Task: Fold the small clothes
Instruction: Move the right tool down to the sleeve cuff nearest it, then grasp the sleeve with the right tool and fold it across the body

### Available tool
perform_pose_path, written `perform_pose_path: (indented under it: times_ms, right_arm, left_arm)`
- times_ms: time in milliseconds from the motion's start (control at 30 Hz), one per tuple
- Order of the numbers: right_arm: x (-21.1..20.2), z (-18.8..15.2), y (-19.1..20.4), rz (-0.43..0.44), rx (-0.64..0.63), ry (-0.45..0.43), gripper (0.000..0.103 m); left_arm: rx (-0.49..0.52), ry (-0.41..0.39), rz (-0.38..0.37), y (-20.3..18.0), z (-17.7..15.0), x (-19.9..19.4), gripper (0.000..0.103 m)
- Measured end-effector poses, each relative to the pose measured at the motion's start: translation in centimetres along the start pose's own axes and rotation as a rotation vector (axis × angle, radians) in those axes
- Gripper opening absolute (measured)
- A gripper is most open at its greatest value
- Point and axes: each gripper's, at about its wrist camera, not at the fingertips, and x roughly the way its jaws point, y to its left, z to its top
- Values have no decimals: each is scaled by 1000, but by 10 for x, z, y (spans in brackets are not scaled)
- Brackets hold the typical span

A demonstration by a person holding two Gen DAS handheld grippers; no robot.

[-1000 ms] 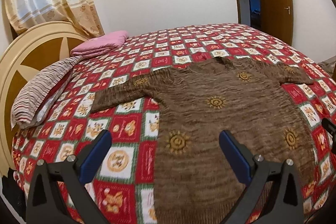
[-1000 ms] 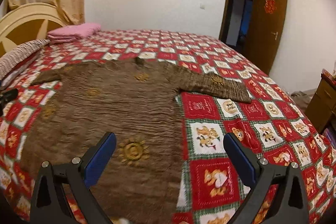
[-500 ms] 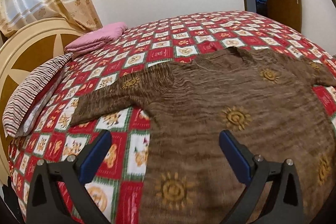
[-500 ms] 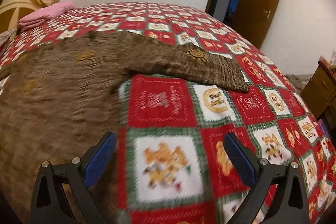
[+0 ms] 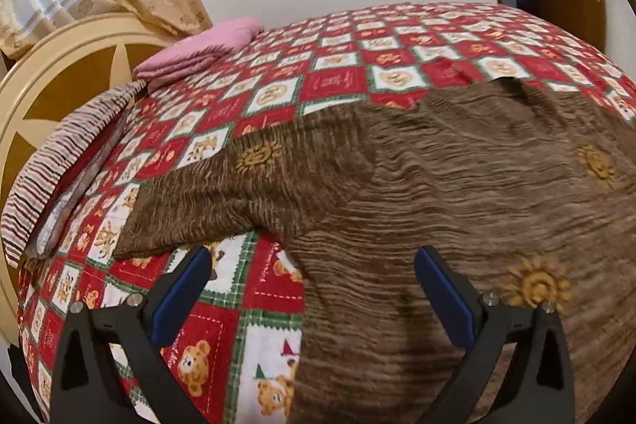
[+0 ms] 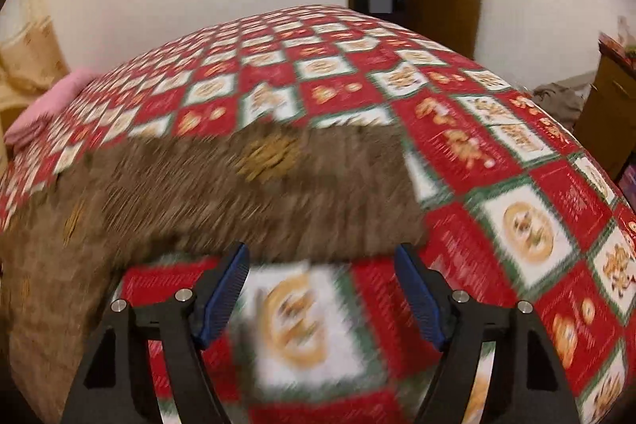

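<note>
Brown sweater (image 5: 457, 185), apparently one, lies flat on the quilt (image 5: 338, 74); both grippers' fingers (image 5: 181, 295) (image 6: 417, 299) spread, empty.

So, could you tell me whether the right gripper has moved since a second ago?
Yes. The right gripper has moved rightward and closer to the bedspread: it was over the brown sweater's body, and now points at its sleeve.

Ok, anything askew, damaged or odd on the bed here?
Nothing stands out. The brown sweater lies spread flat on the quilt, sleeves out, unfolded. Both grippers are open above it; the right view is just motion-blurred.
</note>
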Motion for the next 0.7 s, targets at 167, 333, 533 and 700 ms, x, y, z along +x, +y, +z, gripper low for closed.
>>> perform_pose_path:
  times_ms: [167, 333, 533, 700]
  right_arm:
    - [32, 32, -23, -69, 41, 34, 76]
    - [63, 43, -37, -78, 90, 106, 76]
    - [64, 47, -23, -61, 29, 85, 26]
    - [49, 57, -9, -9, 18, 59, 8]
  left_arm:
    - [-21, 70, -6, 1, -1, 21, 103]
    - [-50, 118, -48, 4, 0, 31, 103]
    - [-26, 119, -89, -2, -3, 32, 103]
    - [-115, 14, -125, 18, -3, 8, 103]
